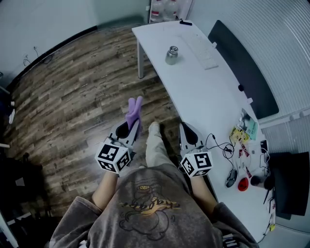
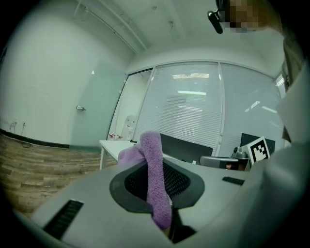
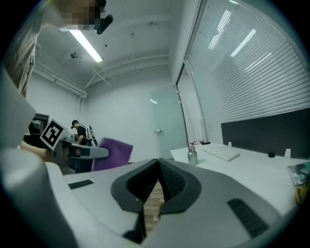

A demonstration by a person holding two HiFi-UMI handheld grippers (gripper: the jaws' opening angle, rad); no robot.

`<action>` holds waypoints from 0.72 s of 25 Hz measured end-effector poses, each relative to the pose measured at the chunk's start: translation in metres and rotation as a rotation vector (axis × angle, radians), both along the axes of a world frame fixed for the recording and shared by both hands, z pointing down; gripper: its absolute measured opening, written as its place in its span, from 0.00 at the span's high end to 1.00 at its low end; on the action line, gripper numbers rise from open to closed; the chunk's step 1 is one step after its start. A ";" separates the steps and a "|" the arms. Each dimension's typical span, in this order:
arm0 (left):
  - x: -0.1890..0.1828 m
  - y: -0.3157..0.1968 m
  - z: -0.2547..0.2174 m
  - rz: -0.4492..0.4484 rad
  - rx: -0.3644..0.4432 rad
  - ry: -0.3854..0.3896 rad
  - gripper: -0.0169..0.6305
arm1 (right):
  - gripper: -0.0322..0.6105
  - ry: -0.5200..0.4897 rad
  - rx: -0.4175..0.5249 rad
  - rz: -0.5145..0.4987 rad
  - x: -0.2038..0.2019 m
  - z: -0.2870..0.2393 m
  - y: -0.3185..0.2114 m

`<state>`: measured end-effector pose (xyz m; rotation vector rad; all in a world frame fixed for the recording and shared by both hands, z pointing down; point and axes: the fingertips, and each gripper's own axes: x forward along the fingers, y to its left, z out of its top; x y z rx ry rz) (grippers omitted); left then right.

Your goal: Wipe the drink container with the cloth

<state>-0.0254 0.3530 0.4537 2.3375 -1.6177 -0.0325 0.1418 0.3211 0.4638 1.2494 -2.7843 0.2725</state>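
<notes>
The drink container, a small metal flask (image 1: pixel 172 54), stands upright on the white table (image 1: pixel 193 92) far ahead of me; it also shows as the flask (image 3: pixel 192 156) in the right gripper view. My left gripper (image 1: pixel 131 126) is shut on a purple cloth (image 1: pixel 134 111), which sticks out past its tips over the wood floor. In the left gripper view the cloth (image 2: pixel 154 145) runs up between the closed pads. My right gripper (image 1: pixel 187 128) is shut with nothing in it, level with the left one, beside the table's near edge. Both are well short of the flask.
A white keyboard (image 1: pixel 201 48) lies right of the flask, with a dark panel (image 1: pixel 244 72) behind it. Cables, a mouse (image 1: pixel 231 178) and small items crowd the table's near right end. Bottles (image 1: pixel 164 9) stand beyond the far end. A person (image 3: pixel 80 133) is in the background.
</notes>
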 end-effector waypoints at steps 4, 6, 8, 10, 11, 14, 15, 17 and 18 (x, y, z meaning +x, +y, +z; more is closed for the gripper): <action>-0.008 -0.048 -0.003 0.005 0.004 -0.010 0.89 | 0.96 -0.005 0.004 -0.004 -0.011 -0.003 -0.047; -0.013 -0.074 -0.006 0.007 0.008 -0.013 0.89 | 0.95 -0.004 0.006 -0.006 -0.016 -0.004 -0.073; -0.017 -0.102 -0.009 0.010 0.015 -0.015 0.89 | 0.95 -0.002 0.005 -0.012 -0.020 -0.004 -0.099; -0.019 -0.130 -0.011 0.018 0.018 -0.015 0.89 | 0.95 0.002 0.003 -0.016 -0.023 -0.005 -0.125; -0.020 -0.145 -0.012 0.022 0.016 -0.012 0.89 | 0.95 0.004 0.003 -0.017 -0.024 -0.006 -0.138; -0.024 -0.189 -0.015 0.030 0.006 -0.005 0.89 | 0.95 0.017 0.007 -0.020 -0.030 -0.013 -0.178; -0.024 -0.204 -0.015 0.033 0.002 -0.004 0.89 | 0.95 0.026 0.009 -0.023 -0.031 -0.015 -0.192; -0.023 -0.235 -0.015 0.040 -0.005 -0.001 0.89 | 0.95 0.037 0.004 -0.029 -0.033 -0.016 -0.220; -0.021 -0.251 -0.015 0.044 -0.007 0.000 0.89 | 0.94 0.039 -0.004 -0.031 -0.034 -0.017 -0.234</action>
